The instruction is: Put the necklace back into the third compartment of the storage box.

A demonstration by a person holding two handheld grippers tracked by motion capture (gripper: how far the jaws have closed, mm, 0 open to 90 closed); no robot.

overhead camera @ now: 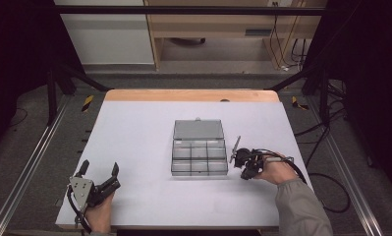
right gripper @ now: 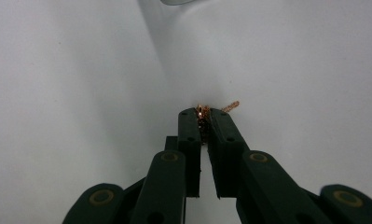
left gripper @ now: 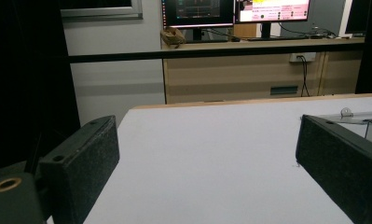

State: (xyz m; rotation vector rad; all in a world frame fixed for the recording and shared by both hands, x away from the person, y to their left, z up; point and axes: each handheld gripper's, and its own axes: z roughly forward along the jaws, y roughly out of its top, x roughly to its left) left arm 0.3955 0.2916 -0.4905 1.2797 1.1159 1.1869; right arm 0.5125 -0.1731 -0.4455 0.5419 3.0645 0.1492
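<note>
A clear plastic compartment box point(overhead camera: 199, 158) stands in the middle of the white table point(overhead camera: 134, 132), with its lid point(overhead camera: 198, 129) folded back flat behind it. Just right of the box, my right gripper point(overhead camera: 245, 174) points down at the table. Its jaws point(right gripper: 203, 117) are shut on a small gold-coloured chain piece point(right gripper: 231, 106), whose loose end pokes out to the right on the white surface. At the table's near left corner my left gripper point(overhead camera: 100, 167) is held level and open, nothing between its wide-apart jaws point(left gripper: 207, 158). The box's edge point(left gripper: 361, 116) shows beyond the right jaw.
Black frame bars point(overhead camera: 183, 10) surround the table, and a wooden strip point(overhead camera: 191, 95) runs along its far edge. Cables point(overhead camera: 326, 187) lie on the floor to the right. Monitors point(left gripper: 235, 11) stand on a desk beyond the table.
</note>
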